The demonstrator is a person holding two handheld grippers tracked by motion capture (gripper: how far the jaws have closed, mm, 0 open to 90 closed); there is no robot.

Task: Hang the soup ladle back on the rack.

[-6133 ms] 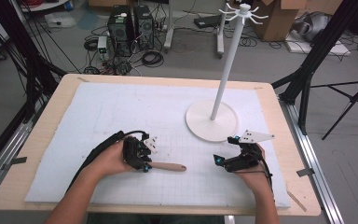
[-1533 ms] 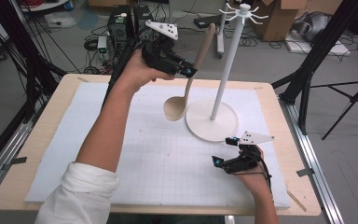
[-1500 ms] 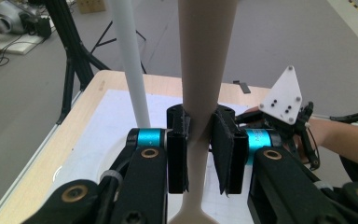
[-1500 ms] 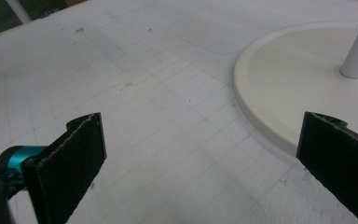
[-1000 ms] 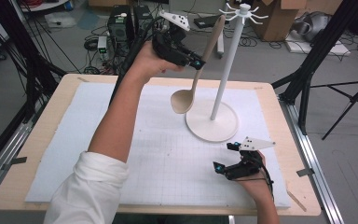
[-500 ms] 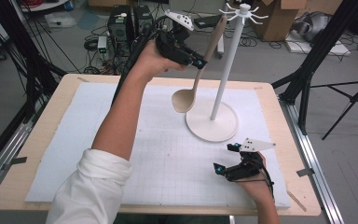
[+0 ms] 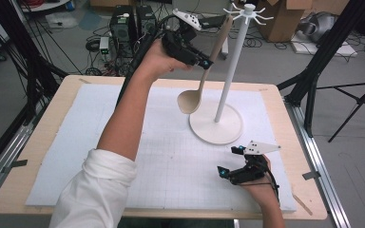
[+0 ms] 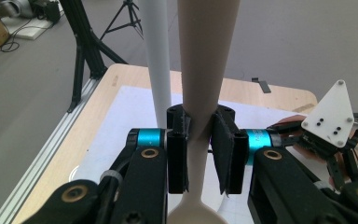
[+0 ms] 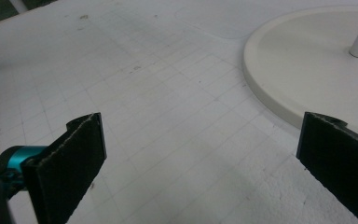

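Lifted off worktop (image 7: 38,156) since earlier: spoon (image 7: 204,71) pinched in left tongs (image 7: 204,61), handle up near rack (image 7: 235,61) hooks, likely hanging next; right tongs (image 7: 229,161) spread, idle.

No readable text, labels, brands or numbers anywhere. The white mat (image 7: 161,156) around the stand base (image 7: 216,126) carries only a faint printed grid, no figures on it. The grey three-cornered plate (image 8: 331,114) beside the stand pole (image 8: 158,65) shows a few small dark holes, no lettering.
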